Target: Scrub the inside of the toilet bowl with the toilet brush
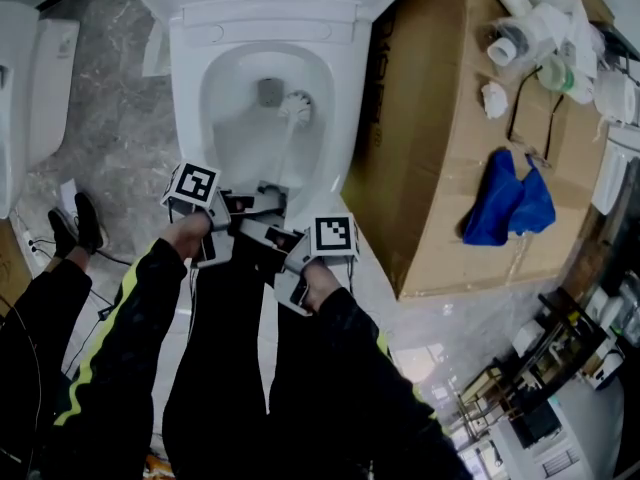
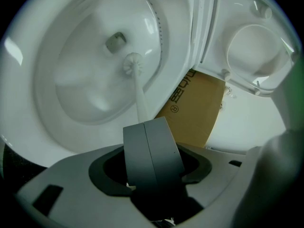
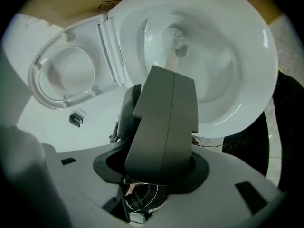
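The white toilet bowl [image 1: 262,118] stands open below me, seat and lid [image 3: 64,75] raised. Inside it the white toilet brush [image 1: 297,106] has its round head beside the drain, on the bowl's right wall. Its thin handle [image 2: 141,103] runs back to both grippers at the front rim. In the left gripper view my left gripper [image 2: 145,125] is shut, and the handle comes out in line with the seam between its pads. My right gripper [image 3: 172,76] is shut too, just behind the left one, with the handle [image 3: 169,61] rising from its tips. The grip points themselves are hidden.
A large cardboard box [image 1: 450,148] stands hard against the toilet's right side, with a blue cloth [image 1: 505,203] on top. Another white fixture [image 1: 25,78] is at the left, and a person's black shoes [image 1: 75,223] rest on the marble floor. Clutter fills the lower right corner.
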`<state>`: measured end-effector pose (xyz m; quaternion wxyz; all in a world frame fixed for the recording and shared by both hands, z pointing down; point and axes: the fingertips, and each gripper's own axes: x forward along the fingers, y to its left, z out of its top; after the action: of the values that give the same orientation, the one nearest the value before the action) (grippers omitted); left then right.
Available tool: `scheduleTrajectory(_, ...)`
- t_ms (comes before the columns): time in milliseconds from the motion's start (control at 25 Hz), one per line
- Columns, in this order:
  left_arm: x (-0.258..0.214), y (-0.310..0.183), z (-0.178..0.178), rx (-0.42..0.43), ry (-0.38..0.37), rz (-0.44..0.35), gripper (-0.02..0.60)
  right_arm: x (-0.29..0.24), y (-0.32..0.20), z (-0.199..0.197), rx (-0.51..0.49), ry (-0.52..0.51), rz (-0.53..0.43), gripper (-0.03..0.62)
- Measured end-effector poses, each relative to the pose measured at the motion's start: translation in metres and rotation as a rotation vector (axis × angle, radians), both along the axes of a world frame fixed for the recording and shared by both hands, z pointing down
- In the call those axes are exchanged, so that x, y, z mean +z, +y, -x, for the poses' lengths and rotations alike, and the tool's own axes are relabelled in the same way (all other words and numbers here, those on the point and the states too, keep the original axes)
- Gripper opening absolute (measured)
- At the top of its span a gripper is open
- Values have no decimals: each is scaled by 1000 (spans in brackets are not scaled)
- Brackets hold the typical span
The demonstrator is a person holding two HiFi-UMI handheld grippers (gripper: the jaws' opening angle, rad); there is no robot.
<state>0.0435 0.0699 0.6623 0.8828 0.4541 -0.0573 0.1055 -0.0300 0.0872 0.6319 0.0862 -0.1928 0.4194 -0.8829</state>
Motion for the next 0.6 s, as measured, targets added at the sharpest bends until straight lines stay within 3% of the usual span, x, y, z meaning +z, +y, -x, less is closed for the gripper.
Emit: scheduleTrajectory(600,-5,38,3,-3,-58,82,259,-9,36,0,8,-29,83,209)
